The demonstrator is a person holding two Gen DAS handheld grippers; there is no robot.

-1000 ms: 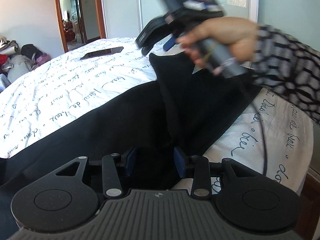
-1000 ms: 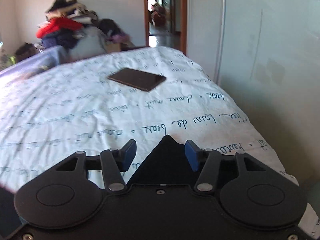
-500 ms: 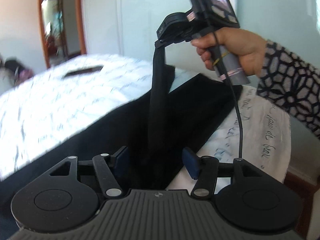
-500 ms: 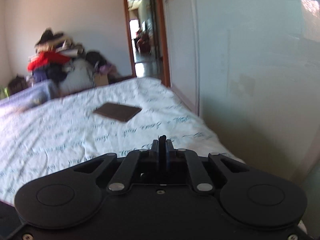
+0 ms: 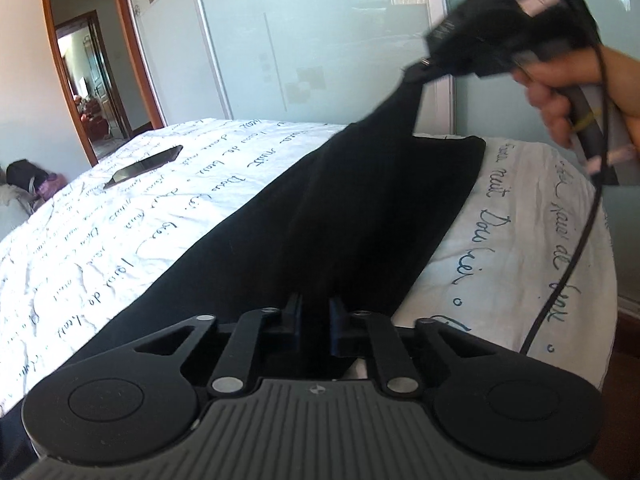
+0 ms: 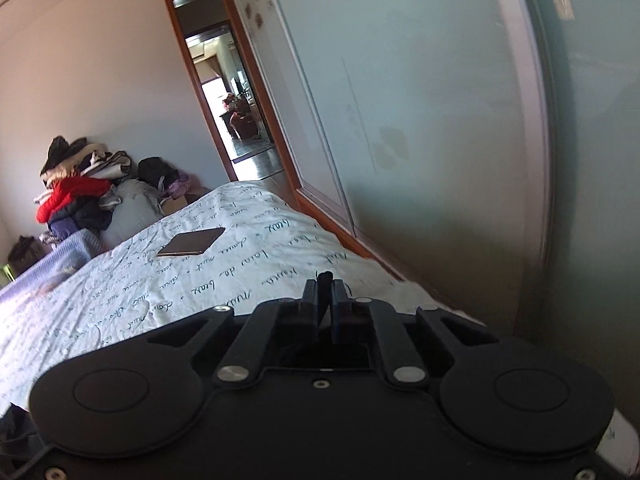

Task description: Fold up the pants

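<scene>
In the left wrist view, the left gripper (image 5: 315, 322) is clenched on a fold of the black pants (image 5: 360, 208), which lie across the bed (image 5: 120, 232) with one edge lifted to the right gripper (image 5: 420, 70), raised in a hand (image 5: 560, 96); a phone (image 5: 144, 166) lies further back. In the right wrist view, the right gripper (image 6: 325, 304) is clamped on a thin edge of pants (image 6: 325, 280) above the bed (image 6: 140, 300), with the phone (image 6: 192, 242) and a clothes pile (image 6: 76, 192) beyond.

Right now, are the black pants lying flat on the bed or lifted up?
Partly lifted. The right gripper holds one end of the pants raised, the left gripper pinches another part, and the rest lies on the bed.
</scene>
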